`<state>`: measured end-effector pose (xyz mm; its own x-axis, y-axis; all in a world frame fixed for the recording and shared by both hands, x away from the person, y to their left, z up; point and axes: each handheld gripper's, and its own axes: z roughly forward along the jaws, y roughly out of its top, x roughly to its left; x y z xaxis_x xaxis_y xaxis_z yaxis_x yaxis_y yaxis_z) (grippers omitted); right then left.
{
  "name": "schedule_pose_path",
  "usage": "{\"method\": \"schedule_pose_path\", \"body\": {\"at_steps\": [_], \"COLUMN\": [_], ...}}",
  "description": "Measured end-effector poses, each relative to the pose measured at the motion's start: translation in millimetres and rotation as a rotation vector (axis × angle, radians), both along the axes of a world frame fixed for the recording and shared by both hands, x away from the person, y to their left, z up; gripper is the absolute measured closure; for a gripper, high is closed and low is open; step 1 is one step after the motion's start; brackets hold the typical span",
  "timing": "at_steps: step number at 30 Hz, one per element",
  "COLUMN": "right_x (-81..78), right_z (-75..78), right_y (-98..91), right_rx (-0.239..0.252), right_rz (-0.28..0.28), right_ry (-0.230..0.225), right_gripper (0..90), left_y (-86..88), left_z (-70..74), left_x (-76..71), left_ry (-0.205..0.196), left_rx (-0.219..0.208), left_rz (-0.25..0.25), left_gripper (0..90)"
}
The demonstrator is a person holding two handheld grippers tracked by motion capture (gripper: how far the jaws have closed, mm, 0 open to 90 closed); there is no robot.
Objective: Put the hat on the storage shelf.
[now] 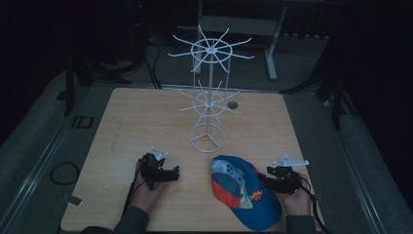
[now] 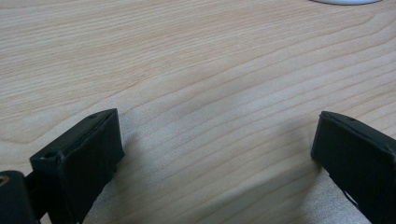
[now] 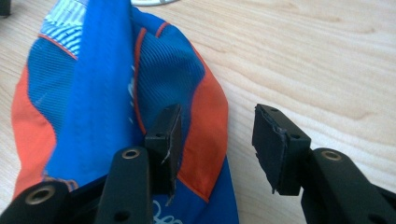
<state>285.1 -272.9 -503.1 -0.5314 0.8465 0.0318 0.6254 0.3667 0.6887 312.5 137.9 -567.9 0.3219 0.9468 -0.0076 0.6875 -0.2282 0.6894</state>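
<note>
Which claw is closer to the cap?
The right claw: it is open at the cap's edge, one jaw over the fabric. The left claw is open over bare table, well off to the cap's left.

Surface: light wood-grain tabletop, bare between the jaws.
Left gripper: two black block-shaped jaws, set wide apart, low over the wood.
Top edge: sliver of a white curved object, unidentifiable.
</note>
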Motion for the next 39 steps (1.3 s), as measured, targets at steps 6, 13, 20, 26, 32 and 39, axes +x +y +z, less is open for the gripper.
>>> {"method": "schedule_pose_path", "body": {"at_steps": [6, 13, 20, 26, 32, 39], "right_x": [3.5, 7.9, 12.3, 16.6, 19.5, 24.7], "right_z": [11.3, 18.1, 33.5, 39.6, 42.2, 48.2], "right_y": [6.8, 13.8, 17.7, 24.4, 31.2, 42.3], "right_rx": [-0.021, -0.018, 0.038, 0.033, 0.014, 0.006], "right_rz": [0.039, 0.074, 0.111, 0.13, 0.145, 0.148], "right_ry": [-0.005, -0.002, 0.0, 0.005, 0.009, 0.003], "right_gripper": [51.5, 51.1, 49.6, 46.0, 43.3, 38.6], "left_y": [-0.2, -0.2, -0.2, -0.1, -0.1, -0.1], "left_z": [0.0, -0.1, -0.1, -0.1, -0.1, 0.0], "left_x": [0.0, 0.0, 0.0, 0.0, 0.0, 0.0], "left_ry": [-0.001, -0.001, -0.001, -0.001, -0.001, -0.001], "left_rx": [-0.002, -0.002, -0.002, -0.002, -0.002, -0.002], "left_rz": [0.001, 0.001, 0.0, 0.0, 0.0, 0.0], "left_gripper": [2.4, 2.4, 2.4, 2.4, 2.4, 2.4]}}
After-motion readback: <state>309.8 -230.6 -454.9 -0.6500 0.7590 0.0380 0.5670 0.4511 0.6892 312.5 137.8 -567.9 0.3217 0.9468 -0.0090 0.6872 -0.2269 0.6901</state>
